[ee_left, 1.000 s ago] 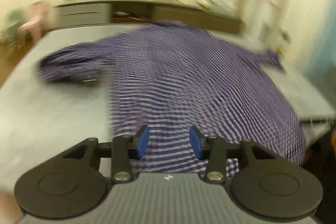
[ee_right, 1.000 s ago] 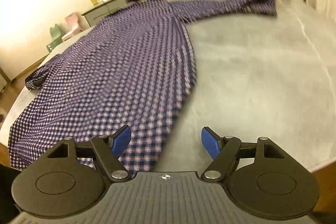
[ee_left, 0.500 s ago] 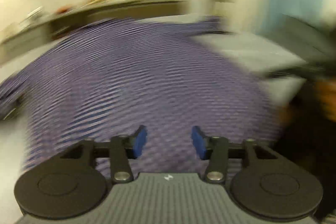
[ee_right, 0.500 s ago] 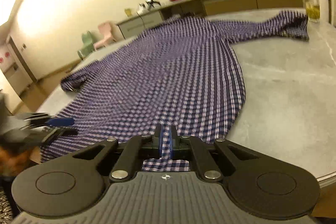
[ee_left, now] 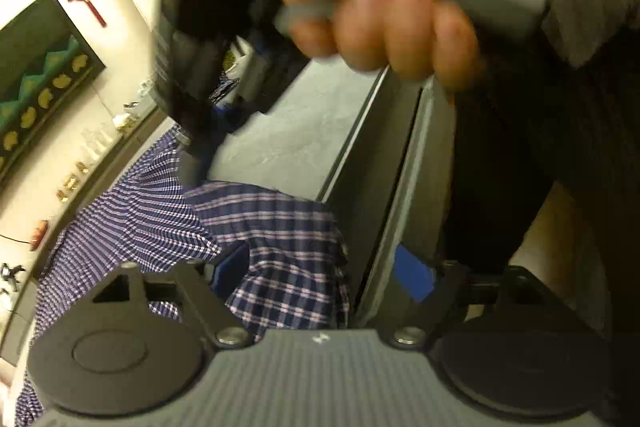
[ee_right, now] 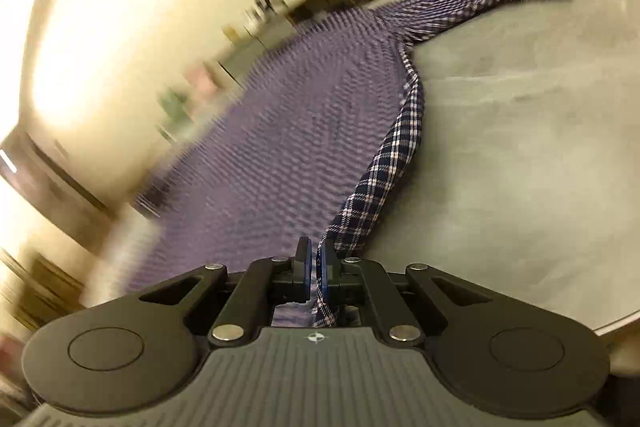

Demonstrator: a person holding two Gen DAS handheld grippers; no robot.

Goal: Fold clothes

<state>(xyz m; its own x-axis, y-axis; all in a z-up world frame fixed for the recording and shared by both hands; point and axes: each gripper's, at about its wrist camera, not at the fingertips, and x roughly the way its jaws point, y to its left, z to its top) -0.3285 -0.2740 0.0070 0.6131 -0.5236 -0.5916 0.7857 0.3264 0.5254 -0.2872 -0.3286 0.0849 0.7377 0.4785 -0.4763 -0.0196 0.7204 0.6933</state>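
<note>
Right tongs pinch the checked shirt's hem; left tongs, just opening, gape wide

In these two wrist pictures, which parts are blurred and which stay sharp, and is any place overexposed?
Left wrist view: the hand gripping the right gripper's handle close to the lens is smeared, while the blue-and-white checked shirt by the fingers is sharp. Right wrist view: the shirt's broad body and the back wall streak with motion blur, the pinched hem stays crisp, and the pale wall is blown out.

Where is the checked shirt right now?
The checked shirt lies spread across the grey table, its near hem pinched in the right gripper.
</note>
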